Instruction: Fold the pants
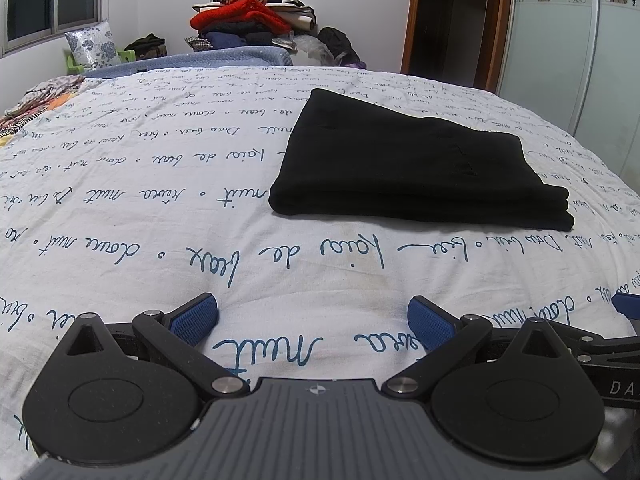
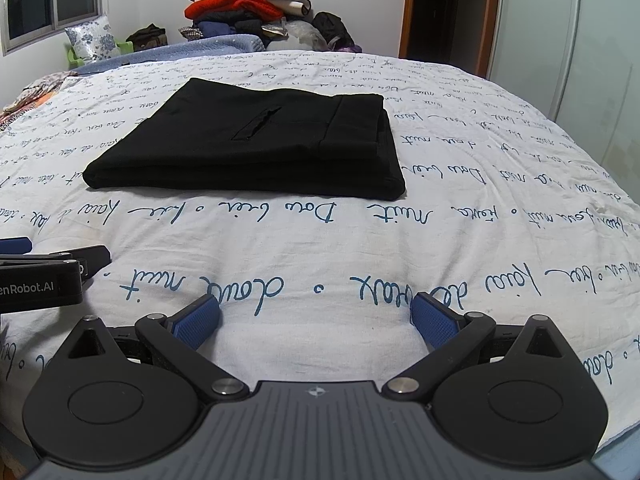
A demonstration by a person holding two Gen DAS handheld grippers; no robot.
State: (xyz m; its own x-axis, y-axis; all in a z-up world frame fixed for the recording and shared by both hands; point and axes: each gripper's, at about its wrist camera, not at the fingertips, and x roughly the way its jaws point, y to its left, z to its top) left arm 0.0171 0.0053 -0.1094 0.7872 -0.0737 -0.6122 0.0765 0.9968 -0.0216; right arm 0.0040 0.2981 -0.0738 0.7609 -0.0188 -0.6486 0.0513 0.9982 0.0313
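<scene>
Black pants (image 1: 404, 168) lie folded into a flat stacked rectangle on the bed, ahead and to the right in the left wrist view. The same pants (image 2: 256, 144) show a pocket slit and a waistband edge in the right wrist view, ahead and left of centre. My left gripper (image 1: 313, 316) stands open low over the bedspread, well short of the pants, with nothing between its blue pads. My right gripper (image 2: 315, 316) is open too, empty, near the bed's front. The left gripper's body (image 2: 44, 276) shows at the left edge of the right wrist view.
The bed wears a white bedspread (image 1: 160, 184) printed with blue handwriting. A tall pile of clothes (image 1: 252, 12) with a red item stands behind the bed. A floral pillow (image 1: 90, 44) leans by the window. A dark doorway (image 1: 448, 20) and a wardrobe door (image 1: 568, 40) are at right.
</scene>
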